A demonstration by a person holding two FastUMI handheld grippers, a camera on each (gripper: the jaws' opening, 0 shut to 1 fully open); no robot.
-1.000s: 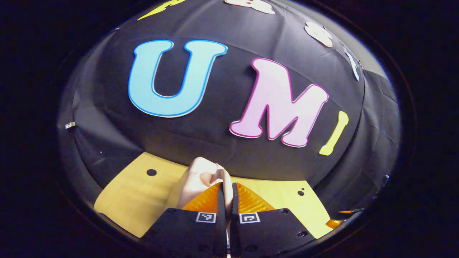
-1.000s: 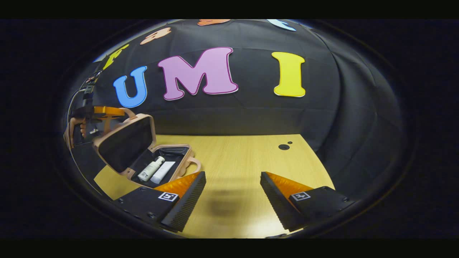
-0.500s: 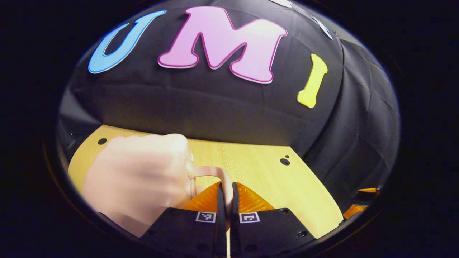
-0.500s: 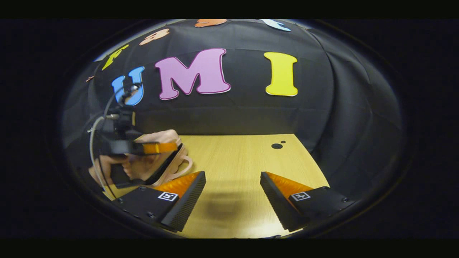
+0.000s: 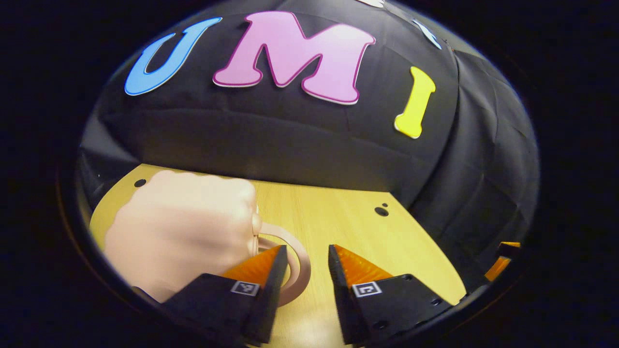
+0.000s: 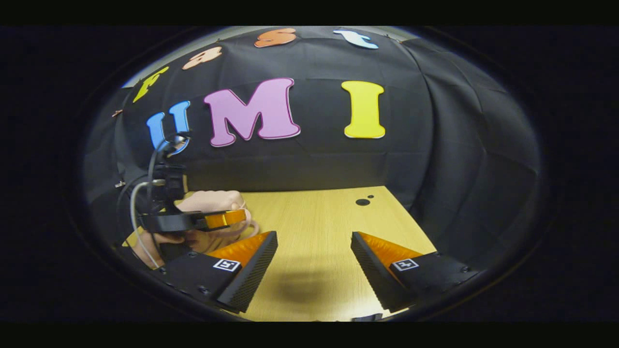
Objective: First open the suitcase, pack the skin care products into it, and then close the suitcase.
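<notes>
At the bottom of the left gripper view, the left gripper (image 5: 305, 285) has its two fingers apart with nothing between them. Its black and orange fingers (image 5: 263, 290) hang just over the wooden table (image 5: 348, 227). Right by the left finger is the round pink handle (image 5: 296, 270) of the suitcase (image 5: 184, 232). The handle curves past the finger's tip, but I cannot tell if they touch. The suitcase is pink and its lid is down. It sits on the left part of the table, just behind the left finger. The skin care products are out of sight with the lid down. Farther back, two small dark holes (image 5: 381, 210) sit in the table top near its far edge. Behind the table hangs the black cloth wall (image 5: 290, 140). An orange bit of the other gripper peeks in at the far right edge.

At the bottom of the right gripper view, the right gripper (image 6: 314, 256) also has its fingers wide apart, holding nothing. They hang over a bare part of the table (image 6: 314, 217). Off to the left, farther away, a hand (image 6: 150, 244) holds the left gripper (image 6: 227, 218) by its dark grip. That gripper lies over the pink suitcase (image 6: 217, 200). A thin cable (image 6: 133, 212) loops down from it.
</notes>
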